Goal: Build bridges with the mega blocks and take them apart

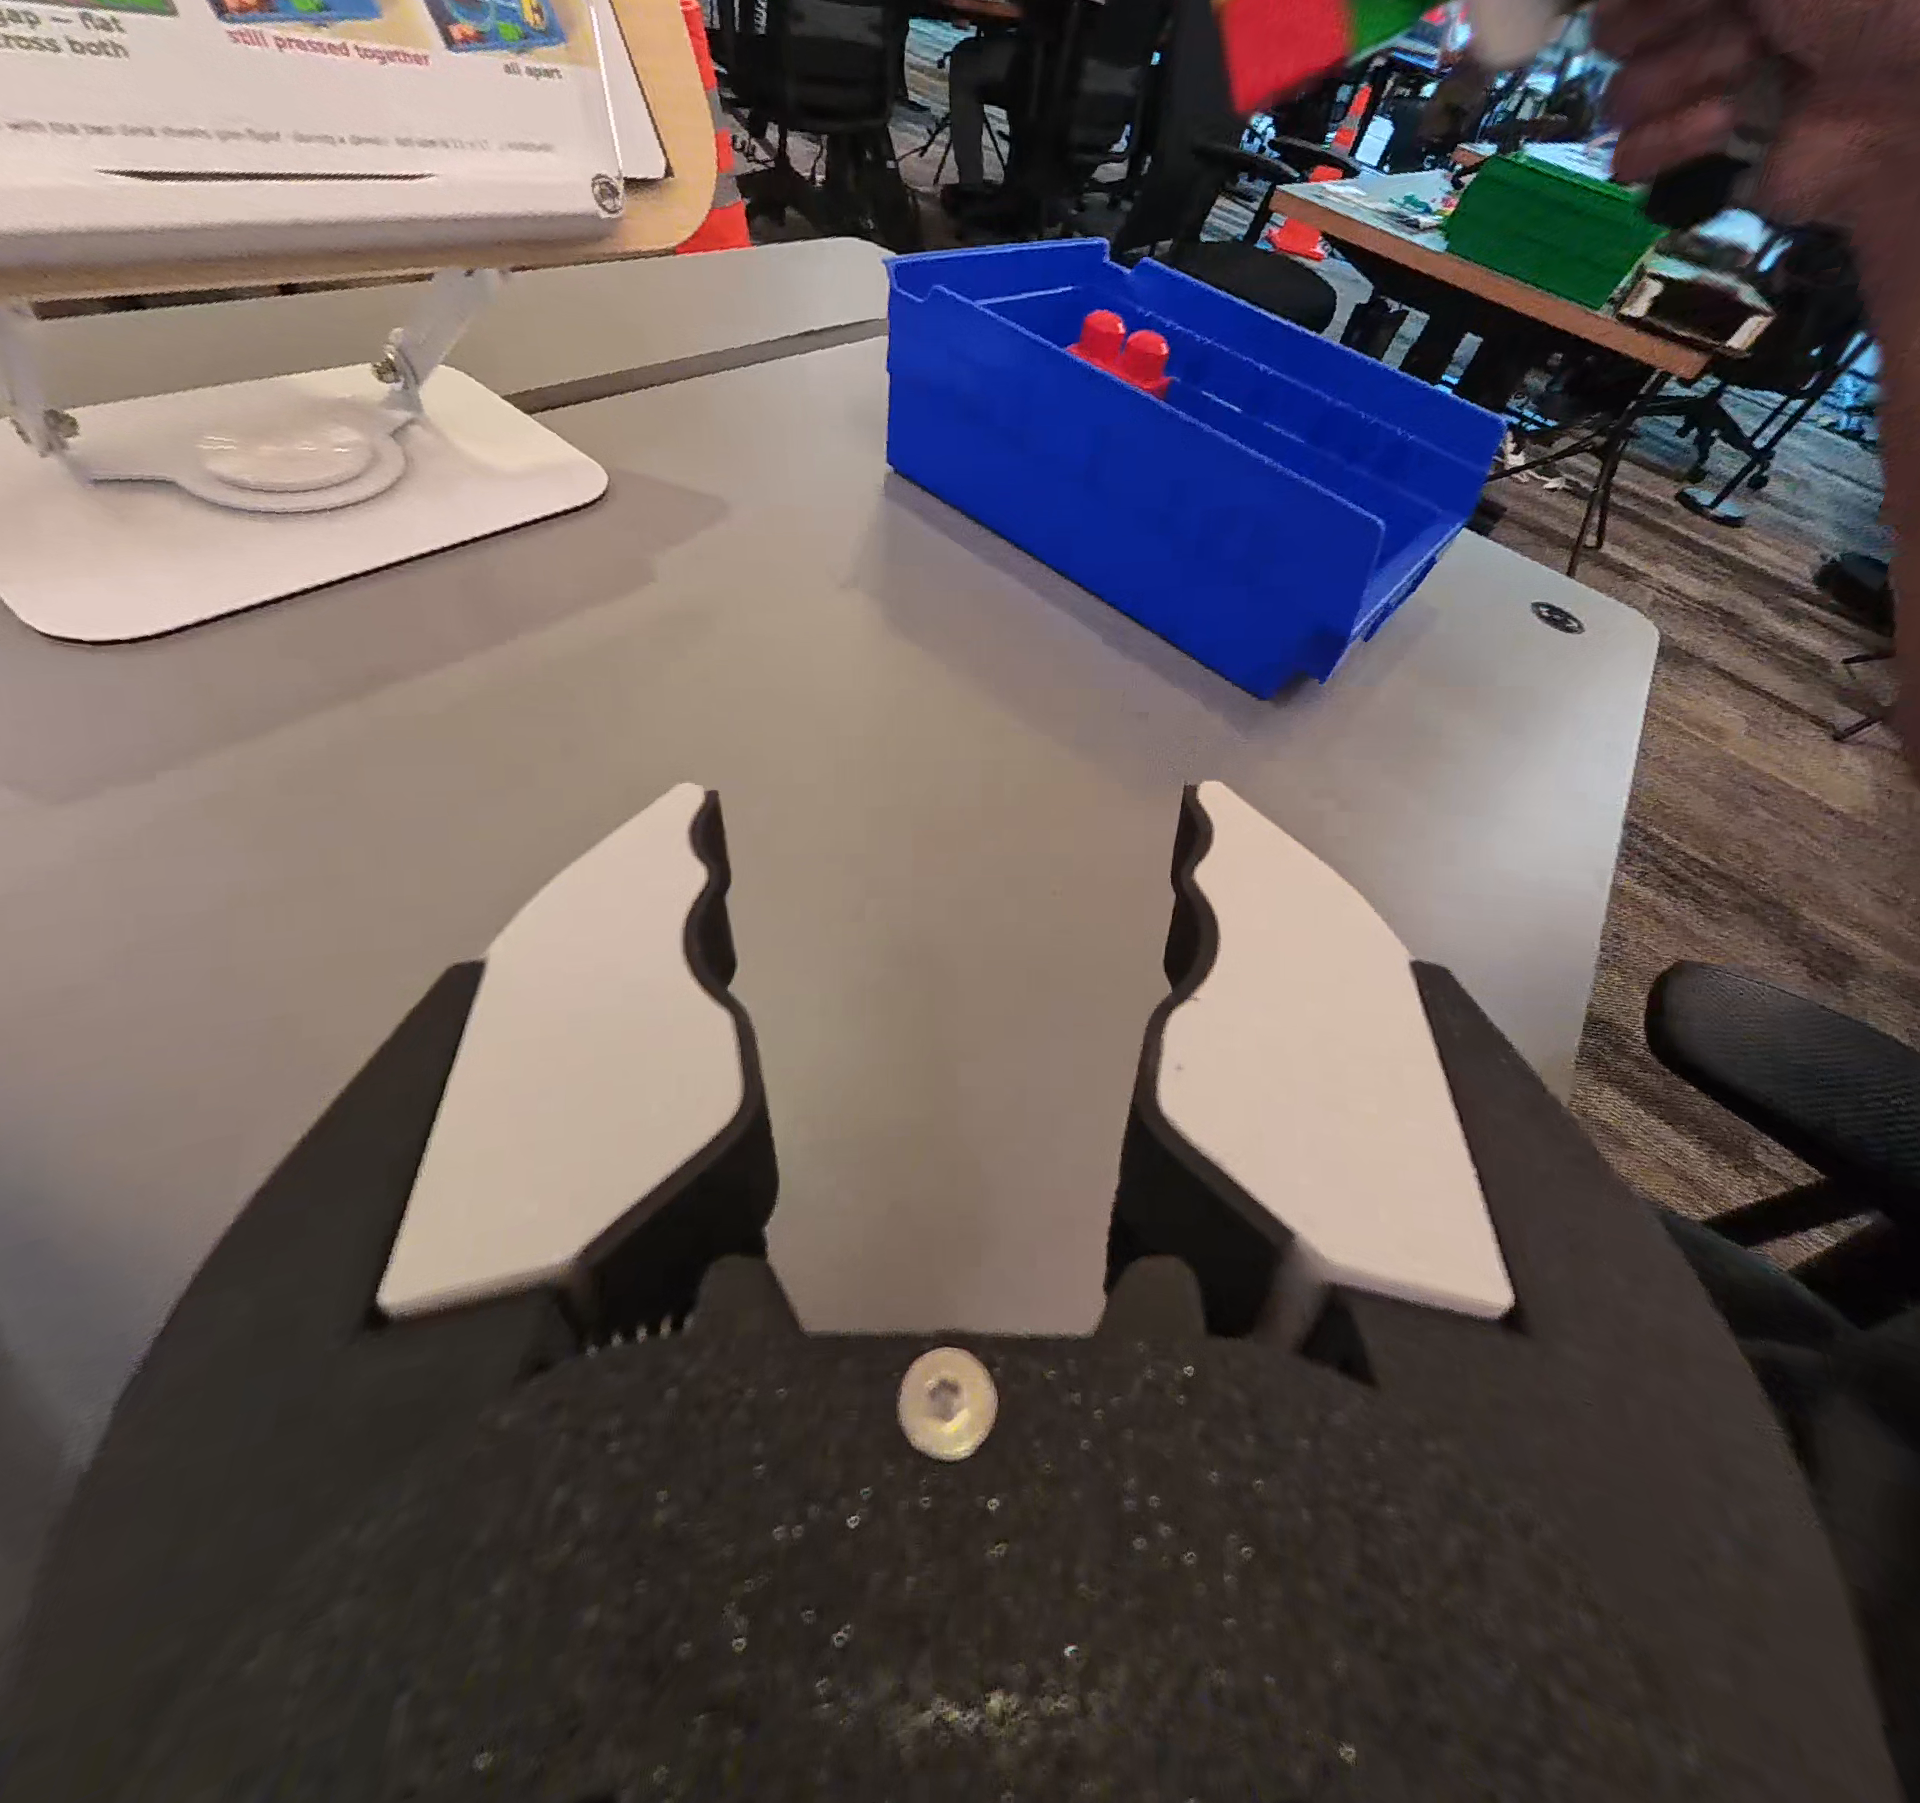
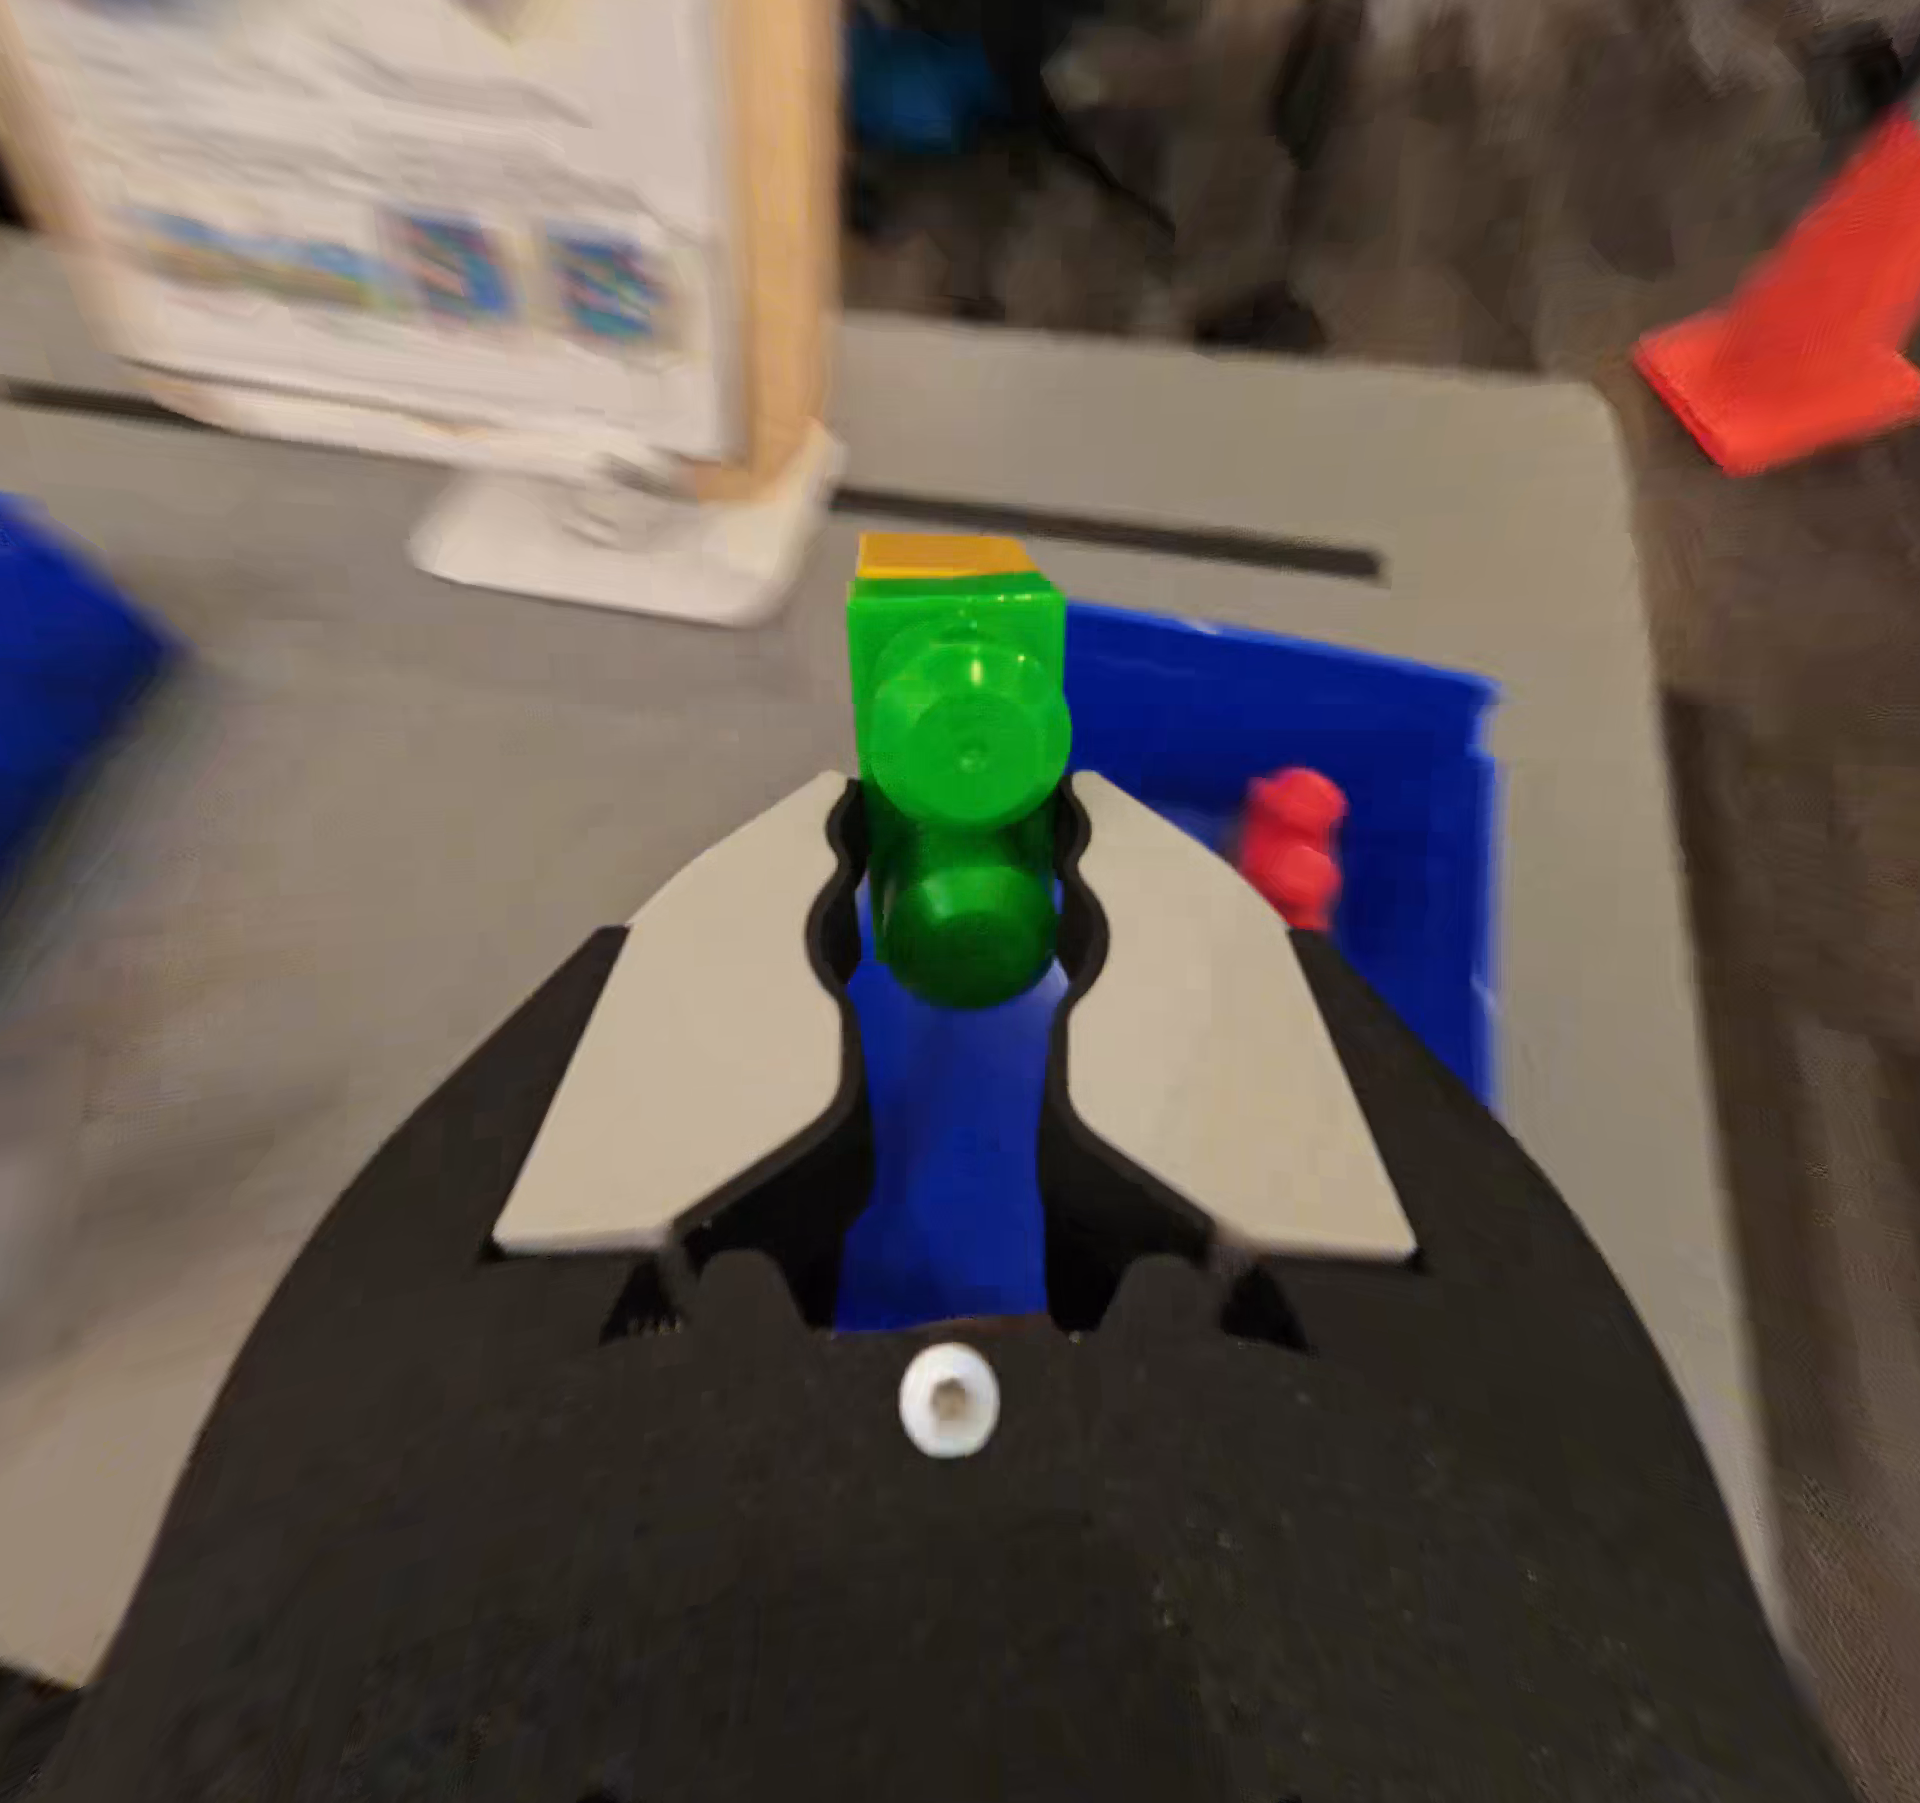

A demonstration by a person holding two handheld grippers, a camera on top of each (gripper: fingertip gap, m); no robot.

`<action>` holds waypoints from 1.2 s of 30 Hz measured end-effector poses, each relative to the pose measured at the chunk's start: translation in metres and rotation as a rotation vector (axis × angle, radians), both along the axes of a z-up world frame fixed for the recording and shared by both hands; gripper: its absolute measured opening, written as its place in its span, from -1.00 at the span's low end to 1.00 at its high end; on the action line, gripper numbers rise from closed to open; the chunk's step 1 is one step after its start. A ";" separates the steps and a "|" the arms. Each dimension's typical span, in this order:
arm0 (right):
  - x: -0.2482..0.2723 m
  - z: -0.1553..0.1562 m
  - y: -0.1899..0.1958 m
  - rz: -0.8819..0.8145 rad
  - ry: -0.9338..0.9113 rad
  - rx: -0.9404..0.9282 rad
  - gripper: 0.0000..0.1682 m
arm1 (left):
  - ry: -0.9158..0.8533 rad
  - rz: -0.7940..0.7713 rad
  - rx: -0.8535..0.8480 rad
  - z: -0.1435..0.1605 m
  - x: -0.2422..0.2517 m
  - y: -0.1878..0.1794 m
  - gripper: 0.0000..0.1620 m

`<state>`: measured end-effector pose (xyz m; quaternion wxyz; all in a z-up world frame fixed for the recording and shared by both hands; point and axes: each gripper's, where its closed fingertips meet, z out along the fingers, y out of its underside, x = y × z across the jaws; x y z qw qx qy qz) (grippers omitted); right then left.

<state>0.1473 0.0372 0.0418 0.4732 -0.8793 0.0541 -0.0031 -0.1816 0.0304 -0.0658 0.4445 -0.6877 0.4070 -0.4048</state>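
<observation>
Two tongs appear, one per wrist view. The left tongs (image 1: 951, 906) hover low over the bare grey bench (image 1: 727, 610) with fingers spread wide and nothing between them. The right tongs (image 2: 958, 880) are closed on a green block (image 2: 961, 714), gripping it by its sides so that its two studs face the camera; a yellow block (image 2: 940, 553) shows just behind it at 12 o'clock, apparently pressed onto it. Seen from the left wrist view, this held assembly sits high at 1 o'clock, well above the bench, and also includes a red block (image 1: 1288, 18), so the bridge seems joined as one piece. A blue bin (image 1: 1143, 496) rests on the bench at 1 o'clock of the left tongs; inside it lies a small red block (image 1: 1122, 351). In the right wrist view the same bin lies directly below and behind the held blocks, with that red piece at 3 o'clock. An instruction sheet on a white stand (image 1: 291, 465) occupies the 10 o'clock corner. The step in hand is probably the taking apart. The next move likely calls for the left tongs to rise, close on the far blocks, and pull against the right grip.
</observation>
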 end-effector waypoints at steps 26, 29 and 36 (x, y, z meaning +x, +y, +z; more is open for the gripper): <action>0.059 -0.119 0.053 -0.116 -0.002 -0.643 -0.15 | 0.060 -0.020 -0.002 0.002 -0.006 -0.010 -0.05; 0.004 -0.031 0.039 0.053 -0.040 -0.247 -0.16 | 0.049 0.023 0.021 0.009 -0.014 -0.001 -0.06; -0.218 -0.058 -0.055 0.538 0.237 0.372 -0.31 | 0.031 0.060 0.010 0.011 -0.031 -0.012 -0.04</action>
